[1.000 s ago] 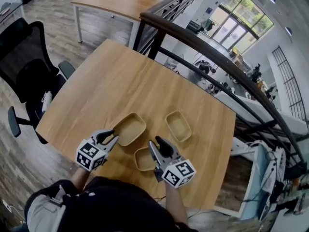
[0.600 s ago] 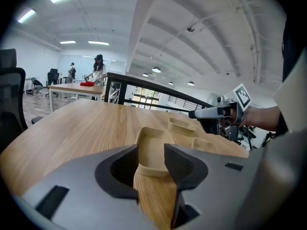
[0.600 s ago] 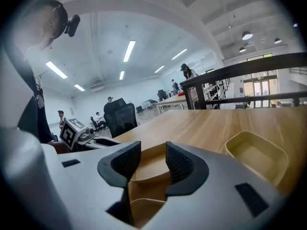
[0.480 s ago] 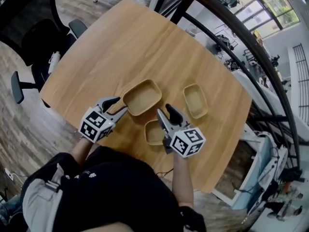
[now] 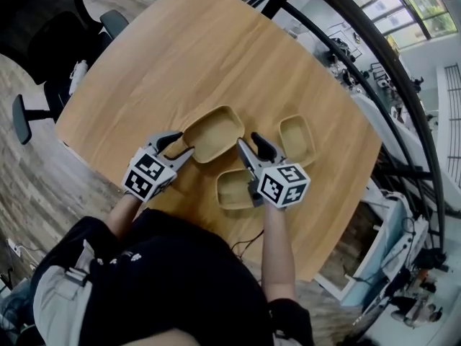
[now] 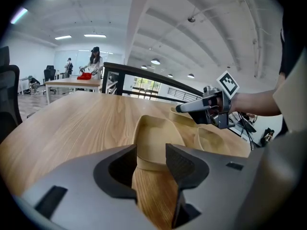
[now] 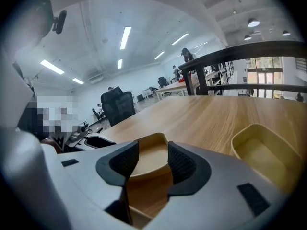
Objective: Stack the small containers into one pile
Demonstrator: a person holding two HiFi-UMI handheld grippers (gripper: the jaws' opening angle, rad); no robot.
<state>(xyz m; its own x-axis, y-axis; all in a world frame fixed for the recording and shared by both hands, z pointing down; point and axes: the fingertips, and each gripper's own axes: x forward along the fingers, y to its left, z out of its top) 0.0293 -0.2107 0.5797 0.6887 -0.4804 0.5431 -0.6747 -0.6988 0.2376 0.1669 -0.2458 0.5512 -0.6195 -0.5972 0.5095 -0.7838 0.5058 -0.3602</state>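
Three tan containers stand on the wooden table [image 5: 180, 56], all separate and none stacked.

Head view: the largest container [image 5: 214, 133] lies at centre. The smaller container [image 5: 297, 140] lies to its right, apart from it. The third container [image 5: 232, 190] lies nearest the person, just beside the largest, partly covered by the right gripper [image 5: 250, 144]. The tips of the left gripper [image 5: 181, 144] sit at the largest container's left end. Only this view gives the whole layout, and the office chair [image 5: 43, 20] beside the table.

Left gripper view: the jaws stand spread and have just been opening. The near end of the largest container shows in the gap, with the pads clear of it. This view alone shows the right gripper side-on, its fingers raised above the container rims.

Right gripper view: the jaws stand spread and have just been opening. A rounded container end fills the gap, unpinched; by the head view it is the largest one's. A second rim shows beneath the jaws. The smaller container lies off to the right, untouched.
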